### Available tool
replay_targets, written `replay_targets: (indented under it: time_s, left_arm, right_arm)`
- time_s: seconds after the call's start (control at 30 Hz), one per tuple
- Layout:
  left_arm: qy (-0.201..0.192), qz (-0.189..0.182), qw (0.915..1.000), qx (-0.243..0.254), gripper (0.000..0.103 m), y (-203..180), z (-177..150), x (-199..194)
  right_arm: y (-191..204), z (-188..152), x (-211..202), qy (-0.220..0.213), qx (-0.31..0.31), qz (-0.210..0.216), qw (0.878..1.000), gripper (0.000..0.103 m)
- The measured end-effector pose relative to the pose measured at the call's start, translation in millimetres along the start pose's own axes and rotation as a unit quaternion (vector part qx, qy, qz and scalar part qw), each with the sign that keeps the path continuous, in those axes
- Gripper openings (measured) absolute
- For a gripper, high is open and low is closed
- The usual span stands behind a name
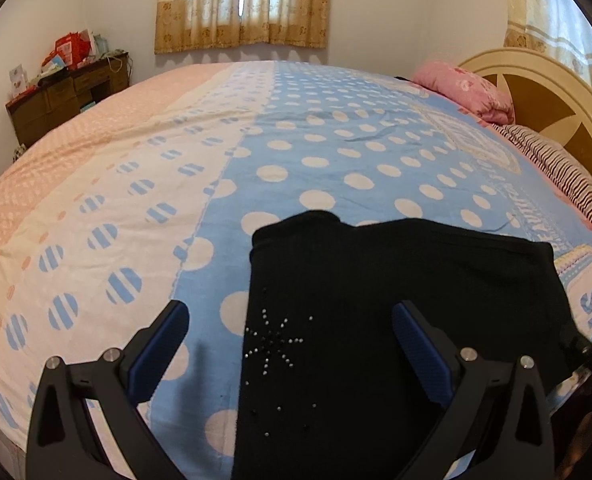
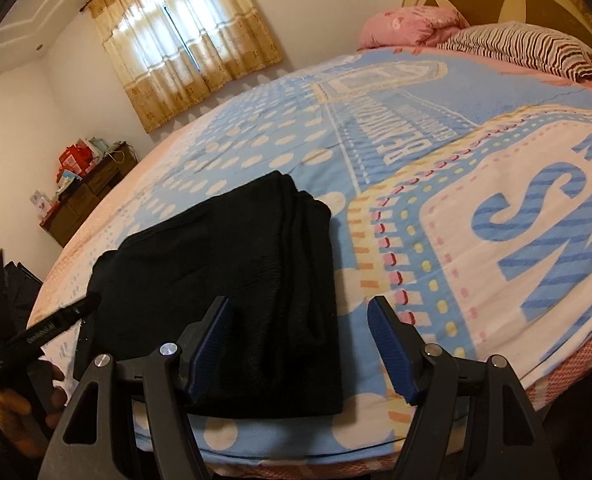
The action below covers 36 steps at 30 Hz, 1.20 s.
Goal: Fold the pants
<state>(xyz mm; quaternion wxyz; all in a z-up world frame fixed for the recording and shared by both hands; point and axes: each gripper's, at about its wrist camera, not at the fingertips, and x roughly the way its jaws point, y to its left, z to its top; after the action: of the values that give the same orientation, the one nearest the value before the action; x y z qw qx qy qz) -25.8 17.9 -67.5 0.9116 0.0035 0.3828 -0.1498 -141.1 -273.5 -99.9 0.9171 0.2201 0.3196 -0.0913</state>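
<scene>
- pants (image 1: 396, 320) lie on the bed (image 1: 336, 160) near its front edge, already a compact black rectangle; several stacked layers show along the right side in the right wrist view (image 2: 256, 280).
- rhinestone starburst (image 1: 274, 342) faces up near the left edge of the bundle.
- left gripper (image 1: 292, 344): jaws spread wide, nothing between them. one finger is over the bedsheet, the other over the black cloth; cannot tell whether either touches.
- right gripper (image 2: 300, 344): jaws also spread, empty, straddling the right edge of the bundle near its front corner.
- left gripper also visible at the left of the right wrist view (image 2: 40, 332), beside the bundle's left edge, with the person's hand (image 2: 24, 400) on its handle.
- judgement: folding looks nearly or fully done; step in hand is likely release after the last fold, or a check of the bundle.
- next, if another fold is wanted: both grippers pinch the near edge at its corners, through all layers, lift and carry it over to the far edge. otherwise press flat and back off.
- risk: thick stack may slip from a shallow pinch.
</scene>
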Motion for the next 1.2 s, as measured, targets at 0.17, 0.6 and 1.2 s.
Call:
replay_targets:
  time_s: [0.17,0.6,1.2]
  left_arm:
    - [0.041,-0.021,0.9984,-0.032,0.103,5.6,-8.3,12.3]
    - [0.055,-0.017,0.9978,-0.031,0.103,1.9,-16.0,12.3]
    - [0.076,-0.102,0.9882,-0.085,0.04,16.9,-9.1,1.0]
  right_arm:
    - [13.6,-7.8,7.8,0.019,-0.024,0.017,0.999,0.071]
    - [26.8,-12.0,14.0,0.029,-0.065,-0.024,0.997,0.062]
    - [42.3,-12.2,8.5,0.023,-0.089,-0.019,0.996,0.031]
